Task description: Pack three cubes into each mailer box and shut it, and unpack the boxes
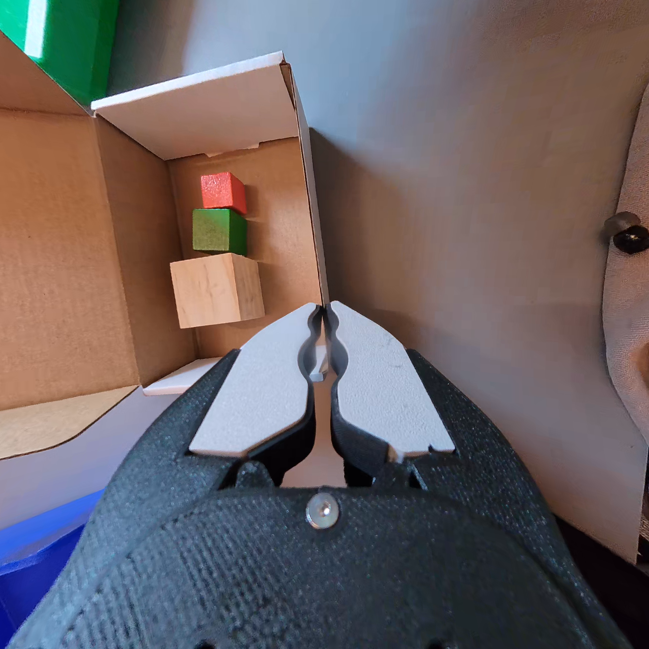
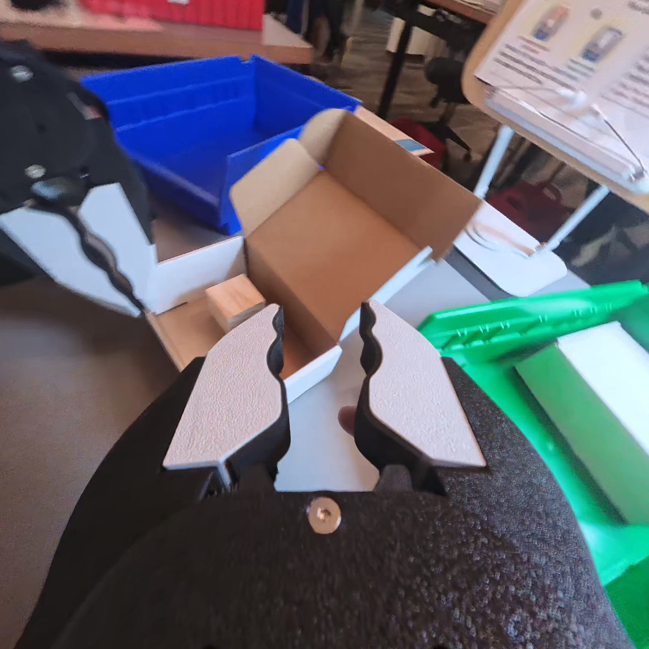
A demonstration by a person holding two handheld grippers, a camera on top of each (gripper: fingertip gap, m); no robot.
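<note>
An open white mailer box (image 1: pixel 224 116) with a brown inside holds a red cube (image 1: pixel 222 191), a green cube (image 1: pixel 218 230) and a larger plain wooden cube (image 1: pixel 217 289) in a row. Its lid (image 1: pixel 45 246) stands open at the left. My left gripper (image 1: pixel 325 309) is shut on the thin upright front wall of the box. In the right wrist view the box (image 2: pixel 333 253) lies ahead with its lid raised, and only the wooden cube (image 2: pixel 235 302) shows. My right gripper (image 2: pixel 321 316) is open and empty, just above the box's near corner. The left gripper (image 2: pixel 140 309) shows at the left.
A blue bin (image 2: pixel 210 123) stands behind the box, and its edge shows in the left wrist view (image 1: pixel 35 544). A green bin (image 2: pixel 526 351) holding a white box sits at the right, also seen in the left wrist view (image 1: pixel 59 35). A paper stand (image 2: pixel 579 87) is at the far right. My hands' fingertips stand some 15 cm from each other.
</note>
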